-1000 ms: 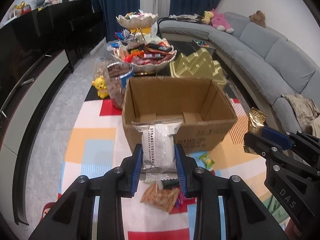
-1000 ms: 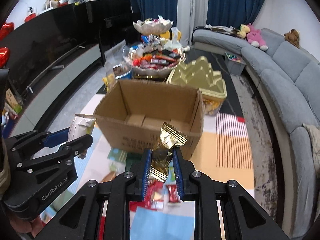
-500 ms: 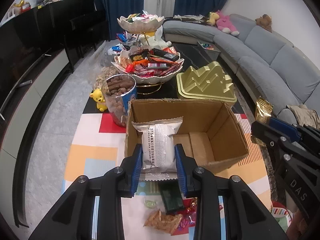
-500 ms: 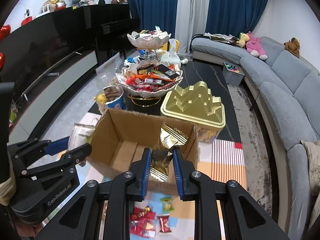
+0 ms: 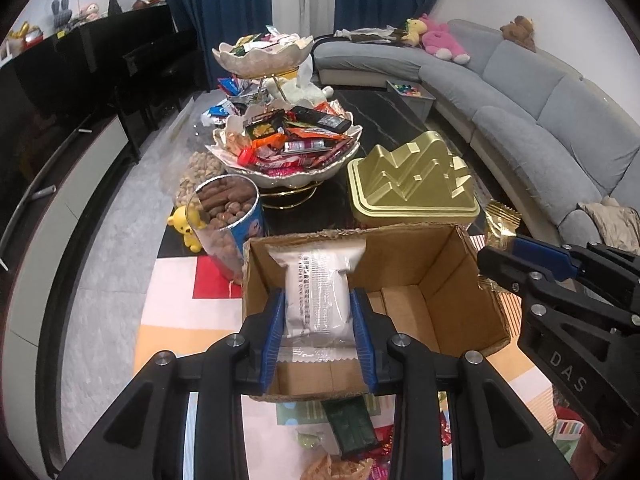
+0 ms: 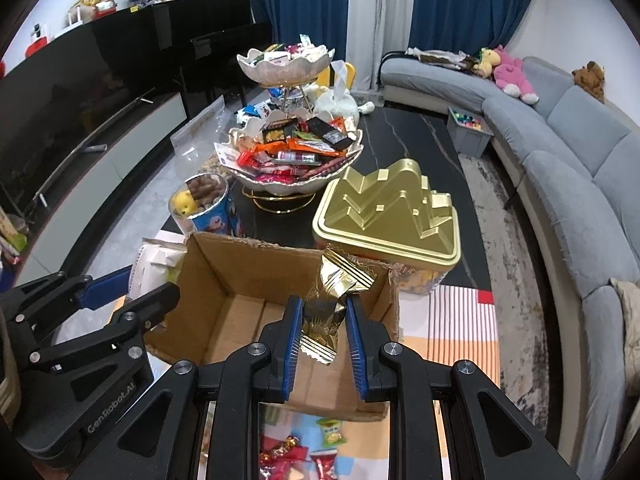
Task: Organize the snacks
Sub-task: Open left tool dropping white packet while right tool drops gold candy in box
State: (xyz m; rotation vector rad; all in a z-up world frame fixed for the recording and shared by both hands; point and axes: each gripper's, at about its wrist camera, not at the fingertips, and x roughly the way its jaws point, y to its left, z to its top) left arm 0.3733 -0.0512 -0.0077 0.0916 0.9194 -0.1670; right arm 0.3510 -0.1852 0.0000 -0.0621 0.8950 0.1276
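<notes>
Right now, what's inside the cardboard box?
The cardboard box shows only bare bottom flaps. The white packet and gold packet, held in front, hide part of the floor.

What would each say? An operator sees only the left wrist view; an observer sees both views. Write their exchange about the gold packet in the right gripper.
Operator: Is the gold packet above the box, or beside it?
Observer: In the right wrist view the gold packet hangs over the open box, just inside its right wall.
Operator: How does the right gripper hold it?
Observer: The right gripper pinches its lower half between both blue pads; the crumpled top sticks up.
</notes>
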